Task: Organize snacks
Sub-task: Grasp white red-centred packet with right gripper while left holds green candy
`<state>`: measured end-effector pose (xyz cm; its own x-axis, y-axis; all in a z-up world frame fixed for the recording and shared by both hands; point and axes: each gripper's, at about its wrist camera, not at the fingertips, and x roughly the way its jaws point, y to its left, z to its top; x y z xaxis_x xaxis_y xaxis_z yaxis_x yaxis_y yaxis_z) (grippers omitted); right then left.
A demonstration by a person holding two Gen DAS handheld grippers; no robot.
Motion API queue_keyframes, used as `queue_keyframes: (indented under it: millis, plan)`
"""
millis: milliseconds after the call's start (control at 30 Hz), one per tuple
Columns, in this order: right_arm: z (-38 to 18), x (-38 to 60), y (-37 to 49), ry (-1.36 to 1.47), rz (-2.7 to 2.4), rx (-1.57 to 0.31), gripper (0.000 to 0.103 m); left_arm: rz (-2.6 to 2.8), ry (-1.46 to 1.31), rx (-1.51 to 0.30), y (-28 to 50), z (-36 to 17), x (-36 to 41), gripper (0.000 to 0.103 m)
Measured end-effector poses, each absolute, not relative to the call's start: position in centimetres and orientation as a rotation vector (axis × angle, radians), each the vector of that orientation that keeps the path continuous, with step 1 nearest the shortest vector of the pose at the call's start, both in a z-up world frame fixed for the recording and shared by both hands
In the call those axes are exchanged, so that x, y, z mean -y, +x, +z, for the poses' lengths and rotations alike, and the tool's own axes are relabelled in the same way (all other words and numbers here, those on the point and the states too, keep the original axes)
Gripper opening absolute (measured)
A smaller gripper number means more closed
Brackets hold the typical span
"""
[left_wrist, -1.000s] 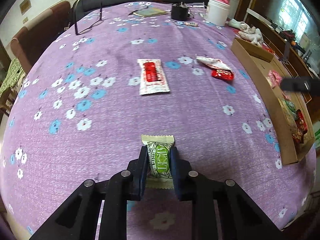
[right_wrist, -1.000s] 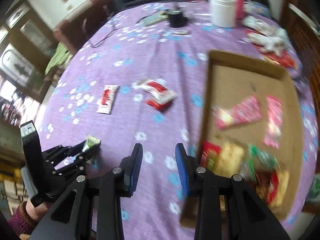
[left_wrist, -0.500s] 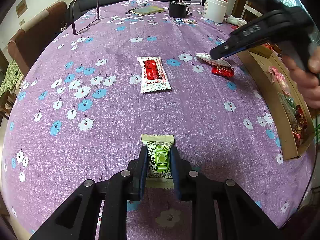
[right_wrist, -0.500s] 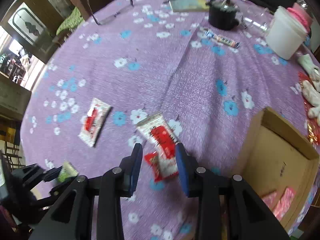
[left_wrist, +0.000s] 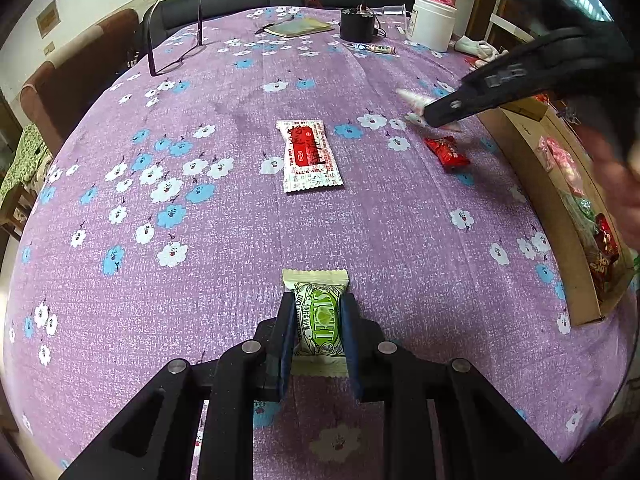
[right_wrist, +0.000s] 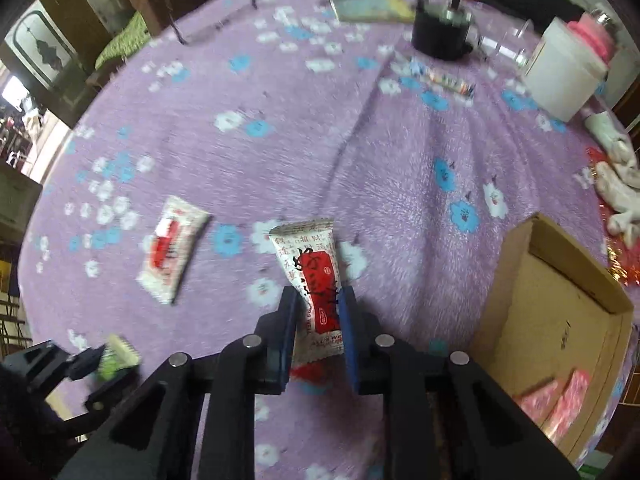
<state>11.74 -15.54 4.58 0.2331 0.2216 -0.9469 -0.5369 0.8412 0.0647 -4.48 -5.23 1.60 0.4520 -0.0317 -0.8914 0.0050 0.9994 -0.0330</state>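
Both tongs are clamped, left tongs [left_wrist: 318, 322] on a green foil snack packet [left_wrist: 319, 316], right tongs [right_wrist: 318, 312] on a white-and-red sachet [right_wrist: 314, 280] above the purple-clothed desk [right_wrist: 360, 168]; carry each level into the brown cardboard tray [right_wrist: 556, 304] beyond.

I can read "ALL'S WELL" along the lower edge of the white-and-red packet [left_wrist: 310, 156] lying flat on the tabletop. The green wrapper [left_wrist: 319, 318] in my left claw [left_wrist: 318, 336] carries large stylised letters I cannot decipher. The white-and-red sachet [right_wrist: 314, 284] in my right claw [right_wrist: 318, 332] shows Chinese characters, too blurred to read.
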Motion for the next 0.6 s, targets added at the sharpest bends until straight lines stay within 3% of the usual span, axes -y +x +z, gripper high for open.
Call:
queue_keyframes:
  millis: [167, 333, 600]
  plan:
    - [6.1, 15.9, 6.2, -0.267, 0.597, -1.248, 0.020, -0.019, -0.031, -1.099, -4.5, 1.6, 5.2, 0.023]
    - [3.1, 16.6, 1.8, -0.283, 0.516, -1.364, 0.021, -0.021, -0.037, -1.101, -4.5, 1.6, 5.1, 0.023]
    - [3.7, 17.1, -0.2, -0.169, 0.576, -1.359, 0.038, -0.036, -0.037, -1.107, -4.3, 1.7, 4.8, 0.023]
